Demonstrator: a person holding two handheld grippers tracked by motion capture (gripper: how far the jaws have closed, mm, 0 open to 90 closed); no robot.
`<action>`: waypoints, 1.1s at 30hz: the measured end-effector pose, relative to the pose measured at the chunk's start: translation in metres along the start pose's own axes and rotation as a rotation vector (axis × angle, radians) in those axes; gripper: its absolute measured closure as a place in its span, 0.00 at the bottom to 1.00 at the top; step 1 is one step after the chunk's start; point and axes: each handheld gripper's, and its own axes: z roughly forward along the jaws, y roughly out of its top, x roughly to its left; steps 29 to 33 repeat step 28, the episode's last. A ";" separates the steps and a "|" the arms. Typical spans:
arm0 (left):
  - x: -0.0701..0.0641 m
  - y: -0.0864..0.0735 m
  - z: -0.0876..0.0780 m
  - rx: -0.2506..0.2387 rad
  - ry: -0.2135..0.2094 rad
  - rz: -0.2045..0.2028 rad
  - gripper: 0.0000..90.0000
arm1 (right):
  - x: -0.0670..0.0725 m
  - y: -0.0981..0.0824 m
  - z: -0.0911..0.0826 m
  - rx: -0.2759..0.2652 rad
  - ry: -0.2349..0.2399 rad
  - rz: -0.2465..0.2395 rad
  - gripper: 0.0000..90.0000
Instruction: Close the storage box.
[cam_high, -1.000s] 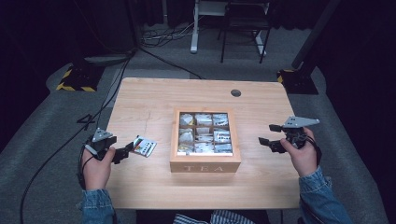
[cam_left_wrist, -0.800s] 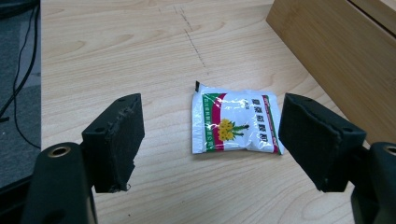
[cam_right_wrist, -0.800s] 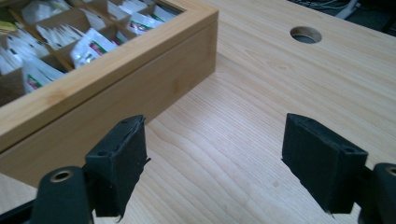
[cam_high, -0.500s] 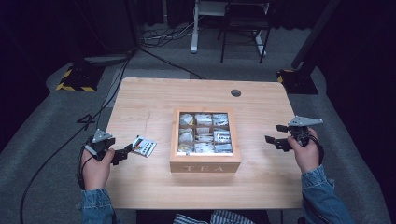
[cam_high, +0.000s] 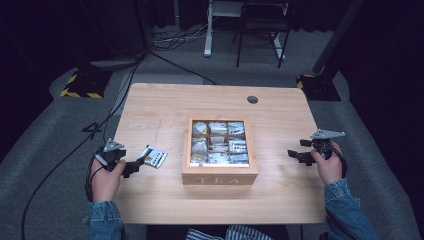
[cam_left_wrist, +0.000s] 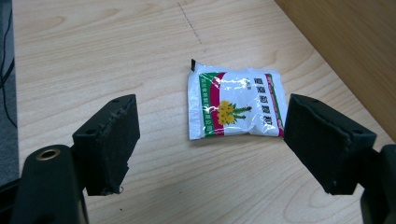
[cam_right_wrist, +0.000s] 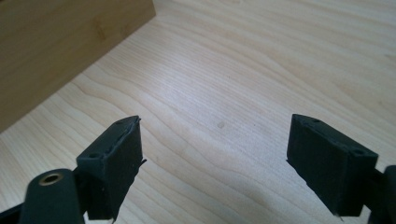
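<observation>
Tea sachet at frame centre, left gripper jaws apart, just opening.
Light, limp, slippery foil: likely best pinched across opposite edges.

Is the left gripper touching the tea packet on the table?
Apart. In the left gripper view the tea packet lies flat on the table beyond the left gripper, with bare wood between it and both open jaws.

A light wooden table is standing on grey carpet, with a round cable hole sitting toward its 1 o'clock corner. Black cables are trailing across the floor at 10 o'clock. Yellow-and-black striped stand bases are resting at 10 and 2 o'clock. A white desk frame and a dark chair are standing at 12 o'clock against darkness.
</observation>
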 end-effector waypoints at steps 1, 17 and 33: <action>0.000 0.000 0.001 0.007 0.001 0.002 0.21 | -0.001 -0.002 0.002 0.004 0.001 0.001 0.20; 0.001 -0.005 0.019 0.107 0.022 -0.016 0.19 | 0.003 -0.013 0.020 0.084 -0.011 -0.014 0.20; -0.002 -0.001 0.027 0.087 0.034 -0.042 0.19 | 0.008 -0.017 0.030 0.059 -0.079 -0.040 0.07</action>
